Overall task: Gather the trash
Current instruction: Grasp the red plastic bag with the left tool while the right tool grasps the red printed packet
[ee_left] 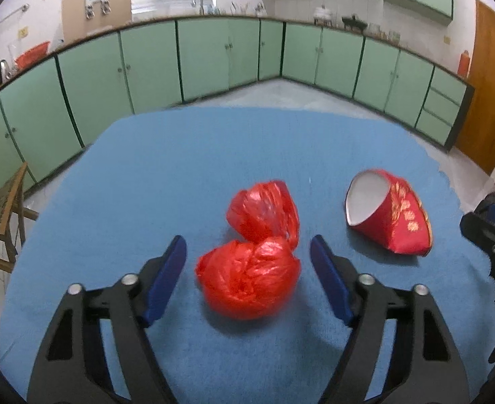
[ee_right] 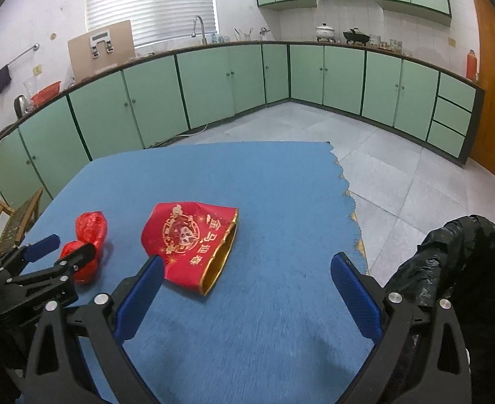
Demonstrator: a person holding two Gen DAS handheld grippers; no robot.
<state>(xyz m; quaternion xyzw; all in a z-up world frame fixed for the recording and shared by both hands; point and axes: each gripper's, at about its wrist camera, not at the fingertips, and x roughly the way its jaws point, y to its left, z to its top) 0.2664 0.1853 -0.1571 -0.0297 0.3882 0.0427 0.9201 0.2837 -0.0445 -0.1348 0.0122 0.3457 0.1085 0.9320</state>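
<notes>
1. Blue-covered worktop [ee_left: 146, 175] in a kitchen, green cabinets [ee_left: 213, 57] along the walls behind.
2. Landmark: crumpled red bag [ee_left: 247, 279], lying on the worktop in two lumps, one nearer the camera, one just behind and touching it.
3. Left tongs [ee_left: 247, 252] spread apart around the bag's near lump, blue pads [ee_left: 166, 279] on either side with a clear gap to the plastic on both; nothing gripped.
4. Same tongs in the right wrist view [ee_right: 67, 247]: one arm crossing in front of the bag [ee_right: 91, 232], pads not pressing on it.
5. Red cup [ee_left: 389, 215], crushed and tipped on its side, to the right of the bag and apart from it; white inside facing left in the left wrist view, gold print on the outside.
6. Right wrist view: cup [ee_right: 193, 242] with gold rim turned toward the camera, right of the bag, resting on the cloth.
7. Right tongs [ee_right: 247, 269] wide apart, empty, hovering over bare cloth right of the bag; left pad [ee_right: 139, 299] just beside the cup's near edge, contact not certain.
8. Black bin bag [ee_right: 456, 269] off the worktop's edge, far right of the red bag, next to the right tongs' outer arm.
9. Wooden chair [ee_left: 1, 215] beyond the worktop, left of the bag.
</notes>
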